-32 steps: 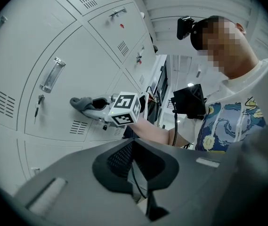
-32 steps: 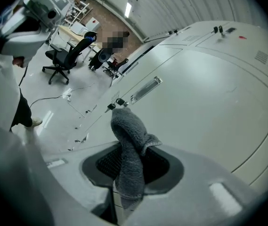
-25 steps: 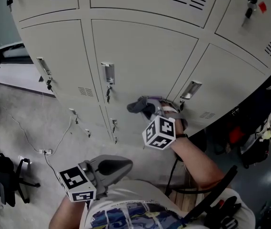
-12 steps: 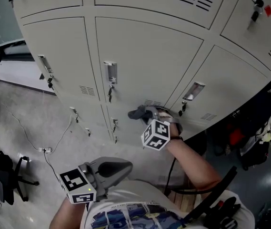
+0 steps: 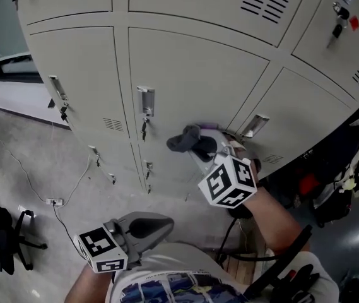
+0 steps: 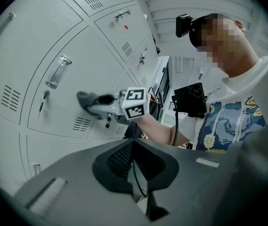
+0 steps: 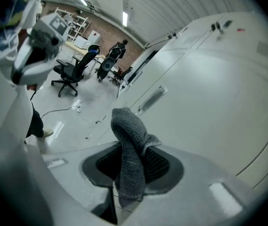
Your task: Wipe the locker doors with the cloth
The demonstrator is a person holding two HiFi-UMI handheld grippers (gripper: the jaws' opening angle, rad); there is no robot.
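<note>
- A dark grey fluffy cloth [image 5: 184, 137] is clamped between the jaws of the right gripper [image 5: 197, 145], with its folded end left sticking out past the tips.
- The cloth is held at the lower edge of a pale grey metal locker door [image 5: 198, 74], right of its recessed silver handle [image 5: 145, 100]; contact with the door seems likely but cannot be confirmed.
- The left gripper [image 5: 142, 225] is held low by the person's torso, well apart from the lockers, with its jaws closed together on nothing.

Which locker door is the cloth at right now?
The middle door of this row, the one with the handle at its left edge. The right gripper holds the cloth at that door's lower right corner, not over either neighbouring door.
</note>
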